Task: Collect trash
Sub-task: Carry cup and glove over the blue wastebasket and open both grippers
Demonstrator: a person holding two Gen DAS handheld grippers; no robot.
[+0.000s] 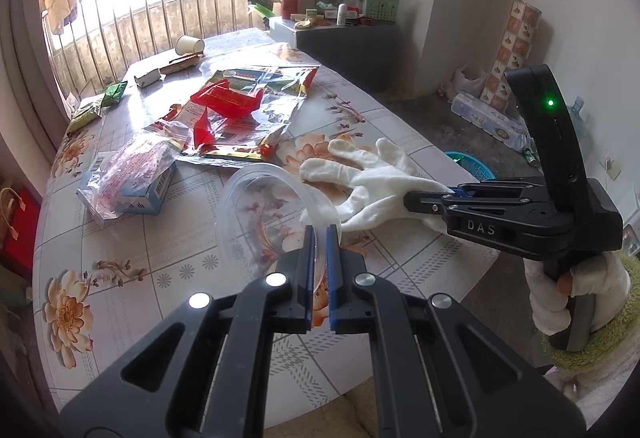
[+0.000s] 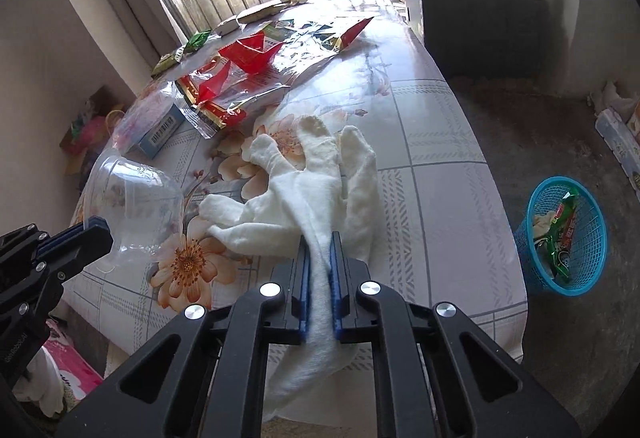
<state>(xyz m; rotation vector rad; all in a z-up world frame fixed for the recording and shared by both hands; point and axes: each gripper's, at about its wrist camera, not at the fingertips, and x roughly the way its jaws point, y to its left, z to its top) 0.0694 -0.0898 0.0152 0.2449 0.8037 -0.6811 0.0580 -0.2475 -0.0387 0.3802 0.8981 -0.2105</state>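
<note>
My left gripper (image 1: 319, 232) is shut on the rim of a clear plastic bowl (image 1: 264, 210), which lies tipped on its side on the flowered tablecloth (image 1: 132, 270). The bowl also shows in the right wrist view (image 2: 132, 198), with the left gripper (image 2: 96, 232) at its edge. My right gripper (image 2: 320, 238) is shut on the cuff of a white cloth glove (image 2: 308, 182) that lies spread on the table. In the left wrist view the glove (image 1: 360, 174) lies beside the bowl, held by the right gripper (image 1: 412, 200).
Red and clear wrappers (image 1: 232, 106), a bagged blue box (image 1: 128, 186), green packets (image 1: 96, 106), a small carton (image 1: 150, 77) and a paper cup (image 1: 190, 45) lie further back on the table. A blue basket (image 2: 560, 234) with trash stands on the floor right of the table.
</note>
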